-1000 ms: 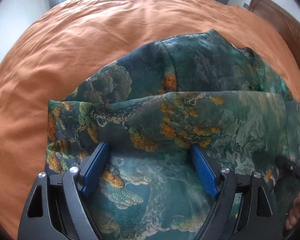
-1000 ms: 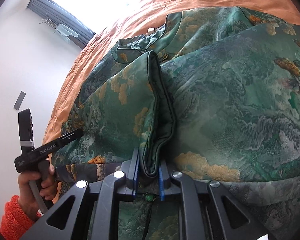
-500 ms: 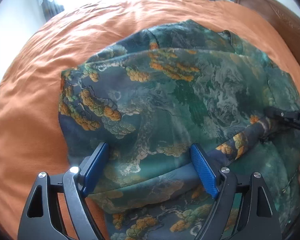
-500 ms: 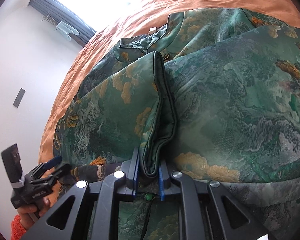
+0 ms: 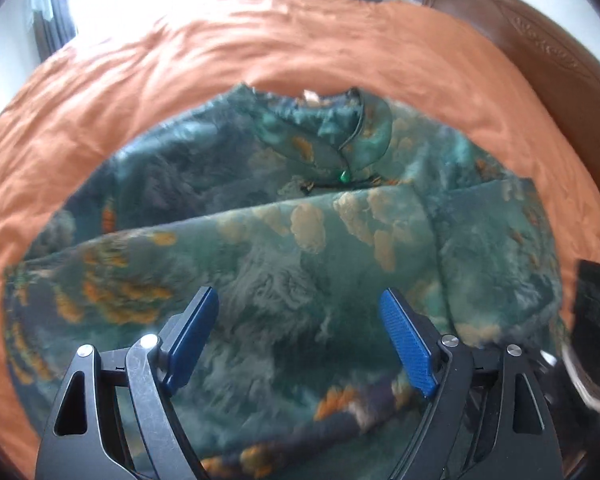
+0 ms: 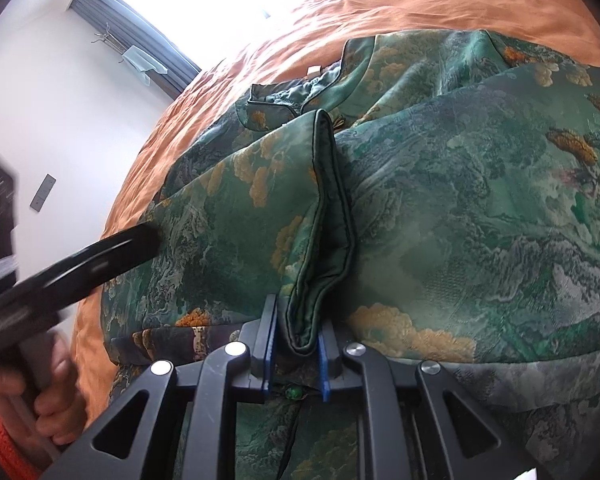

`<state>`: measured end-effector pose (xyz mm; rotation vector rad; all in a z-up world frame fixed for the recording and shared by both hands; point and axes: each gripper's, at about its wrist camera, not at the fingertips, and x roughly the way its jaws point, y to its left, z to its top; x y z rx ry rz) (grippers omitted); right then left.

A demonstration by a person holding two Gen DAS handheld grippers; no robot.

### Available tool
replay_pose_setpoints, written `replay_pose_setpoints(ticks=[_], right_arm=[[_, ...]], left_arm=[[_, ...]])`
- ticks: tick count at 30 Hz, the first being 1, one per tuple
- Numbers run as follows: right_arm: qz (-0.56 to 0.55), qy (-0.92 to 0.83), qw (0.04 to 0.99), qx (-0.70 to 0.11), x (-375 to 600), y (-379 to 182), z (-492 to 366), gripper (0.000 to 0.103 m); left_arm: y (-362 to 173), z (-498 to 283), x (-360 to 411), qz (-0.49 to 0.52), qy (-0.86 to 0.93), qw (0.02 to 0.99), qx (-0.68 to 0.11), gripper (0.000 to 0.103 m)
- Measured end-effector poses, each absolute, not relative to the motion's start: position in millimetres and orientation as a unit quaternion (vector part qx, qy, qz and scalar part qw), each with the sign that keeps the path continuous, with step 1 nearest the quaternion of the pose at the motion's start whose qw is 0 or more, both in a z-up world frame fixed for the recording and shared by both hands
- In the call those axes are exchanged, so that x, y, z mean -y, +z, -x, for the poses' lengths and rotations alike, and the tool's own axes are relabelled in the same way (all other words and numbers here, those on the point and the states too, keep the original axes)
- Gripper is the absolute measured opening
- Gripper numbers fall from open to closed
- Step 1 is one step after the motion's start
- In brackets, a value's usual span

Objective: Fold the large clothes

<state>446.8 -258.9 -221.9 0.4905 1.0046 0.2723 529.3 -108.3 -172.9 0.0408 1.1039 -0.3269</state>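
Note:
A large green patterned silk garment (image 5: 284, 240) with orange motifs lies partly folded on an orange bed. Its collar (image 5: 340, 136) points toward the far side. My left gripper (image 5: 300, 340) is open and empty, hovering just above the folded cloth. My right gripper (image 6: 294, 344) is shut on a dark-trimmed edge of the garment (image 6: 324, 232), which stands up in a fold between its blue pads. The left gripper also shows, blurred, at the left of the right wrist view (image 6: 80, 256).
The orange bedspread (image 5: 180, 60) surrounds the garment. A brown wooden headboard (image 5: 540, 52) stands at the right. A bright window with grey curtains (image 6: 148, 60) and a white wall lie beyond the bed.
My left gripper has swung over the garment toward its collar side, still open. In the right wrist view it moved in closer. My right gripper has kept its hold and barely moved.

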Motion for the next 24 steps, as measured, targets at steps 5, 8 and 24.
replay_pose_setpoints(ticks=[5, 8, 24], right_arm=[[-0.238, 0.130, 0.839, -0.472, 270, -213, -434, 0.024], [-0.232, 0.129, 0.843, -0.468, 280, -198, -417, 0.031], [-0.063, 0.033, 0.894, -0.442, 410, -129, -219, 0.068]], left_arm=[[-185, -518, 120, -0.041, -0.144, 0.841, -0.520, 0.088], [-173, -483, 121, -0.066, -0.170, 0.841, -0.510, 0.088], [-145, -218, -69, 0.009, -0.077, 0.869, -0.490, 0.096]])
